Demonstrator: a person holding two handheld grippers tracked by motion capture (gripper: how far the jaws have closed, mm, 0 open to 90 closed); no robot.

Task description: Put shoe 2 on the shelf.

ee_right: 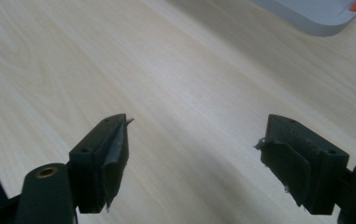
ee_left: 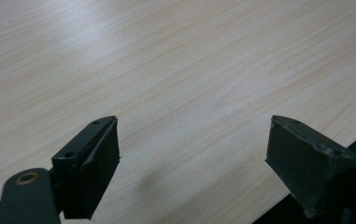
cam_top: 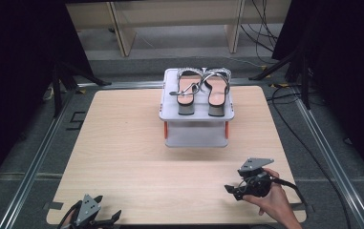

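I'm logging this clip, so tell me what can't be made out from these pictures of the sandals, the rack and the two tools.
- Lower shelf of the grey rack: high view, hidden under its top shelf.
- Sandals: high view, too small to tell strap details or whether the buckles are fastened.
- Left tool: high view, its handle and the hand are cut off by the bottom edge.
- Rack: right gripper view, only a corner, cut off by the top edge.

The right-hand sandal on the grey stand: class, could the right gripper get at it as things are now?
Probably yes. The right gripper is open and empty near the table's front edge, with bare wood between it and the stand. The right-hand sandal sits uncovered on top, beside the other sandal.
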